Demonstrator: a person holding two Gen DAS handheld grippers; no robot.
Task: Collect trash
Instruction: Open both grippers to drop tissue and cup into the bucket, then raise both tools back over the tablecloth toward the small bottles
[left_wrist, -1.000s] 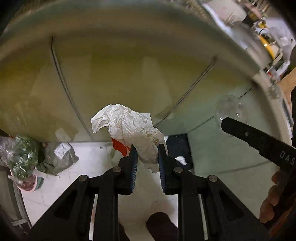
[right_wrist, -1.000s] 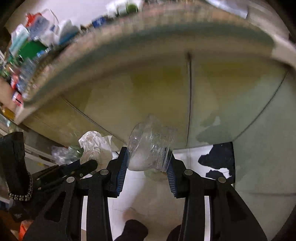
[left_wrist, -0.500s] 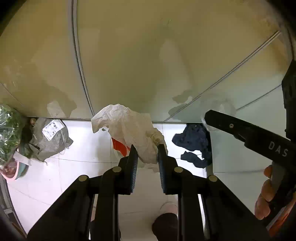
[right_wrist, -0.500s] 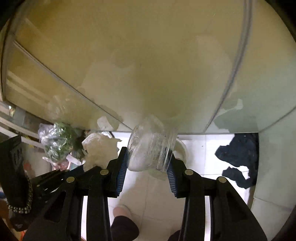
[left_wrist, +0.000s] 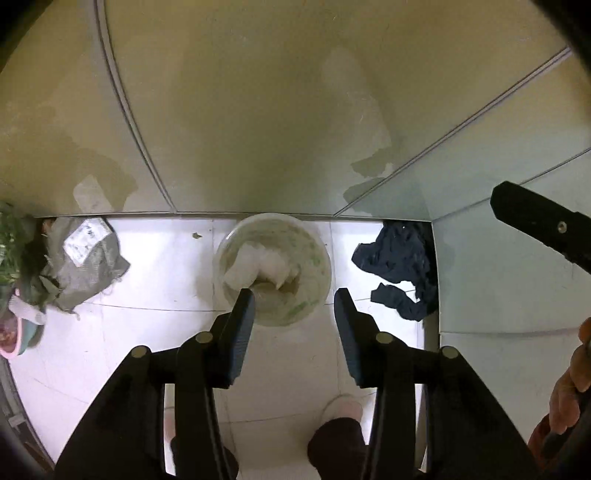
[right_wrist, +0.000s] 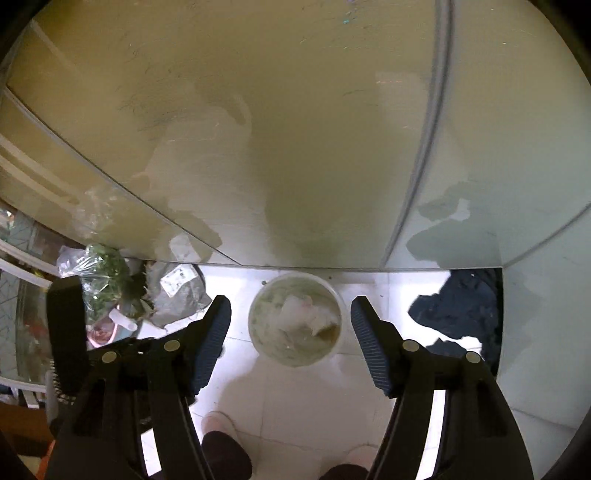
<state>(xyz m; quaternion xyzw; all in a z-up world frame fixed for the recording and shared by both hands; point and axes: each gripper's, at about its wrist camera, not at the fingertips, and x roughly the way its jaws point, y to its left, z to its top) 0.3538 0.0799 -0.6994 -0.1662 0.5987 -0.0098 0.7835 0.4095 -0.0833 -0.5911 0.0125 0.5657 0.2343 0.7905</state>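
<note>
A round whitish trash bucket stands on the white tiled floor against the cabinet front; it also shows in the right wrist view. Crumpled white paper lies inside it, and the right wrist view shows the paper with a clear plastic piece beside it. My left gripper is open and empty, high above the bucket. My right gripper is open and empty, also above the bucket.
A grey bag with a white label and a bag of greens lie on the floor at left. A dark blue cloth lies at right by the cabinet corner. My feet stand below the grippers.
Both grippers opened. The crumpled paper left the left gripper and the clear plastic jar left the right gripper; both now lie in the bucket. The views tilted down to the floor.
</note>
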